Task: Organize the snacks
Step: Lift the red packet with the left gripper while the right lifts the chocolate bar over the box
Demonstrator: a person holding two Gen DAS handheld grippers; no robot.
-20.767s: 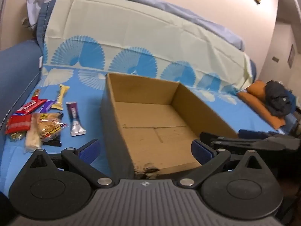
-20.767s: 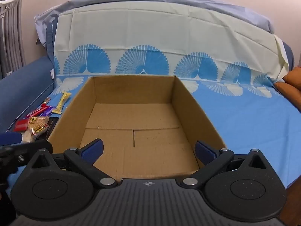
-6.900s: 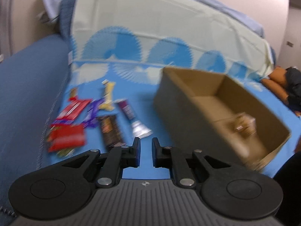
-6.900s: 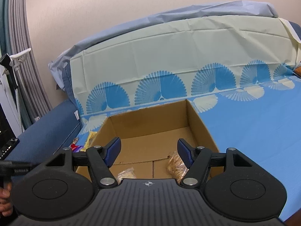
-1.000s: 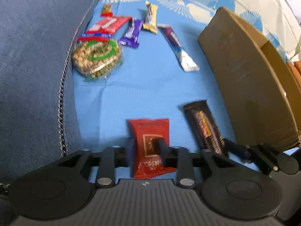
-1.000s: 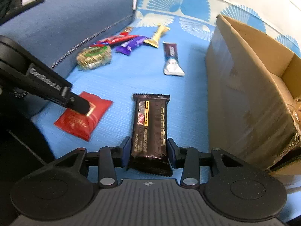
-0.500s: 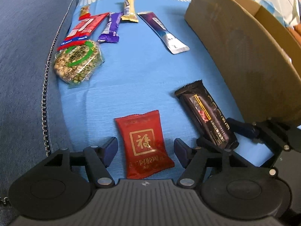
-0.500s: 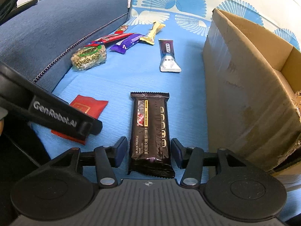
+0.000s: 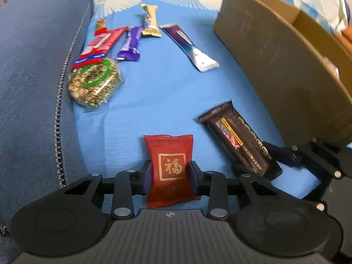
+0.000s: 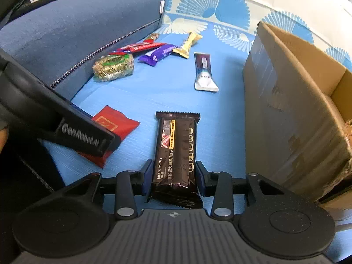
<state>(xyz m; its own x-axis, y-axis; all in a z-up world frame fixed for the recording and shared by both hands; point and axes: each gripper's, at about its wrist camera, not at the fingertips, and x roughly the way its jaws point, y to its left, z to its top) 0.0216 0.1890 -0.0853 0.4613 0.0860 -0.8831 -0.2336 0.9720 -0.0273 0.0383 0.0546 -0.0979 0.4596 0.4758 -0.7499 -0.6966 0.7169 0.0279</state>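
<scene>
Half a second back both my grippers stood wider; their jaws have just been closing. My left gripper (image 9: 169,177) now clamps the red packet (image 9: 169,166) lying on the blue sheet (image 9: 158,92), my right gripper (image 10: 173,177) the black cracker bar (image 10: 177,154) beside the cardboard box (image 10: 292,110)

- You get even, soft indoor light in both views; the light blue bedsheet (image 9: 167,92) is bright, without hard shadows.
- In your left wrist view the brown cardboard box (image 9: 283,66) and the far snacks look slightly blurred.
- Your right wrist view is sharper; the glossy black cracker bar wrapper (image 10: 177,151) shows small glare.
- Straight edges bend near the borders.
</scene>
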